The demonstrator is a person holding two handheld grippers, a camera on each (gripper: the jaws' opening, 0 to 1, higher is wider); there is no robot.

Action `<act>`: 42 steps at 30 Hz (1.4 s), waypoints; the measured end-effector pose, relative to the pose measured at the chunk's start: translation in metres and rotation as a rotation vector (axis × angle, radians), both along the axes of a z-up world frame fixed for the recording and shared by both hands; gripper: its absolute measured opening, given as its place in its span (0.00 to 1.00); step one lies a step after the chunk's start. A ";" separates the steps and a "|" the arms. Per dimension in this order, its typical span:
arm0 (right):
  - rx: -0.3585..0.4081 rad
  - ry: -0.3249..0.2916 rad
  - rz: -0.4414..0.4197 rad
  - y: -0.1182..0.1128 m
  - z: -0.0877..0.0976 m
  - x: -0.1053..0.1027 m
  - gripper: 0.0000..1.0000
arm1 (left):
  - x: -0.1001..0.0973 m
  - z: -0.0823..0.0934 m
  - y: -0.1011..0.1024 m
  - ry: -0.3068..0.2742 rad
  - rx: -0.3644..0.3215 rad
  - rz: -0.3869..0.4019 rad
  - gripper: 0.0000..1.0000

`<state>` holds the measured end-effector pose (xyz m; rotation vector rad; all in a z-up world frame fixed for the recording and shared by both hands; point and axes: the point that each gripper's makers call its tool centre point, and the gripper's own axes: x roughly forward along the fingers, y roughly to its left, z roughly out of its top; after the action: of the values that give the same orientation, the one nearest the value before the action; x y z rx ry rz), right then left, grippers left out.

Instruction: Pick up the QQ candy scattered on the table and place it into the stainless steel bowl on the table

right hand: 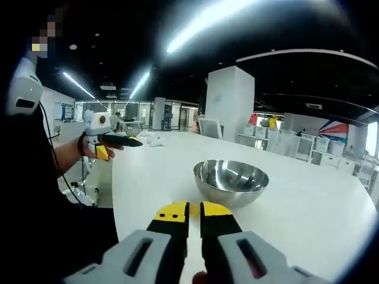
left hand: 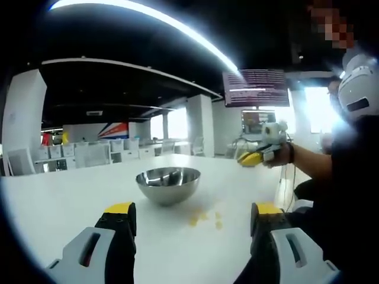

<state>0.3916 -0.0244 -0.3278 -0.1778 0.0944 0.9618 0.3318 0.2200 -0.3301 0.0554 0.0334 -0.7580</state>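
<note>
Left gripper (left hand: pixel 192 214) jaws stood wide apart; its view showed yellow candies (left hand: pixel 204 219) beside the bowl (left hand: pixel 168 184). Right gripper (right hand: pixel 194 212) jaws nearly closed, empty.

Yellow candy (left hand: pixel 204 218) blurred, shapes indistinct

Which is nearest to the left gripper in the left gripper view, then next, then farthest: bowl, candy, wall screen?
From the left gripper:
1. Candy, yellow pieces on the table between its jaws, nearest.
2. Bowl, just beyond the candy, slightly left of centre.
3. Wall screen, far across the room, upper right.
</note>
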 end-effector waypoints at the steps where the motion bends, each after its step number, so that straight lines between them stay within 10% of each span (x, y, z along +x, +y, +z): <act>1: 0.001 -0.001 -0.009 -0.003 0.001 0.001 0.09 | 0.000 -0.001 0.000 0.001 0.000 0.000 0.80; 16: -0.012 -0.023 -0.016 -0.003 0.012 0.011 0.09 | 0.002 -0.001 -0.003 0.003 -0.002 -0.009 0.79; 28: -0.207 -0.040 0.102 0.043 0.026 0.061 0.09 | -0.003 -0.004 -0.004 0.020 0.018 -0.026 0.79; 42: -0.523 0.026 0.190 0.091 -0.005 0.143 0.09 | -0.001 -0.012 0.002 0.047 0.034 -0.006 0.79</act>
<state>0.5350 0.0664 -0.3327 -0.6652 0.3588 1.1147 0.3308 0.2218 -0.3416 0.0696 0.0909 -0.7650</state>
